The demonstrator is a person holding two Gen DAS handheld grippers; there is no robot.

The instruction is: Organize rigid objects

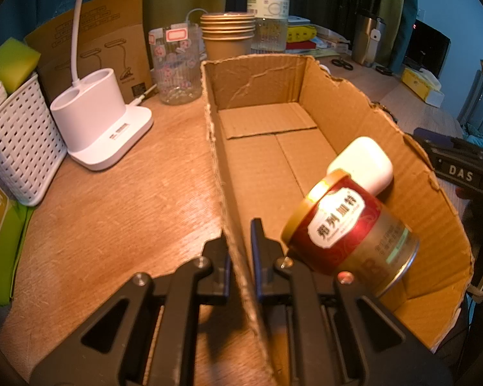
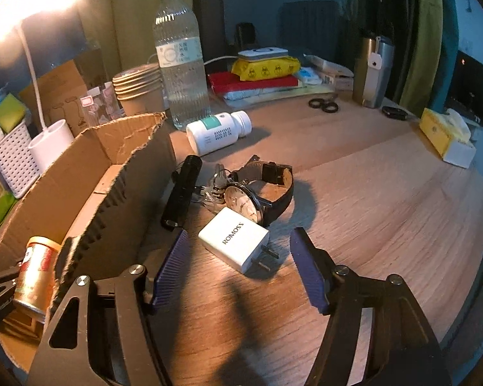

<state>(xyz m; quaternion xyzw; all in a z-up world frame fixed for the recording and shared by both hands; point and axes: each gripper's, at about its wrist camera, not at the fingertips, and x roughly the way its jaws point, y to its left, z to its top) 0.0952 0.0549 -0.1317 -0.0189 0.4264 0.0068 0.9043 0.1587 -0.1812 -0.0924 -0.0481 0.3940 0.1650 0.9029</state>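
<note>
Charger (image 2: pixel 233 239) is seen lying just ahead between the spread right gripper (image 2: pixel 241 267) jaws, prongs toward it; the left gripper (image 1: pixel 241 257) is clamped on the box wall (image 1: pixel 228 225).

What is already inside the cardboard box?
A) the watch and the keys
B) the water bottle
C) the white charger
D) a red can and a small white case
D: the red can and the small white case lie on the floor of the cardboard box; the other things are outside it on the desk.
</note>
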